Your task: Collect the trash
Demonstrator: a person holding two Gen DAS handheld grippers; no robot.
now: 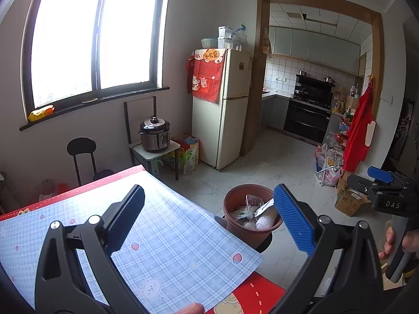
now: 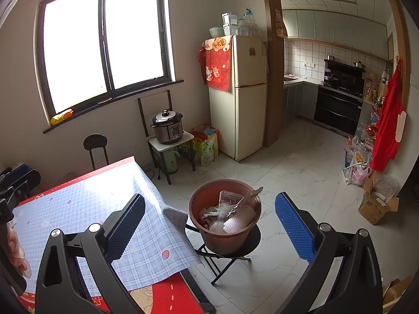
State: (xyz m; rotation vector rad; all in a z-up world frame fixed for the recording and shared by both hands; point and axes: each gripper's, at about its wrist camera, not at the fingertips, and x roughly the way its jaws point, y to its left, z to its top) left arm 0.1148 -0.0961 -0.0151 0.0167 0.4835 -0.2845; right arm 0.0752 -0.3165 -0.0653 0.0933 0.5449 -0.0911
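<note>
A brown round bin (image 1: 251,231) (image 2: 222,235) stands on a black folding stool (image 2: 230,253) beside the table corner. Inside it lie clear plastic trays, a white foam net and wrappers (image 2: 230,214). My left gripper (image 1: 209,219) is open above the table edge, with nothing between its blue pads; the bin shows between the fingers. Above the gap between table and bin, my right gripper (image 2: 209,219) is open and empty too. The right gripper (image 1: 387,191) shows at the right of the left wrist view, a hand on its handle.
The table (image 2: 86,204) carries a blue checked cloth with strawberries over a red mat. A white fridge (image 2: 246,96), a pressure cooker (image 2: 167,127) on a small stand, a black stool (image 2: 95,149), bags and cardboard boxes (image 2: 377,206) line the tiled floor. A kitchen opens behind.
</note>
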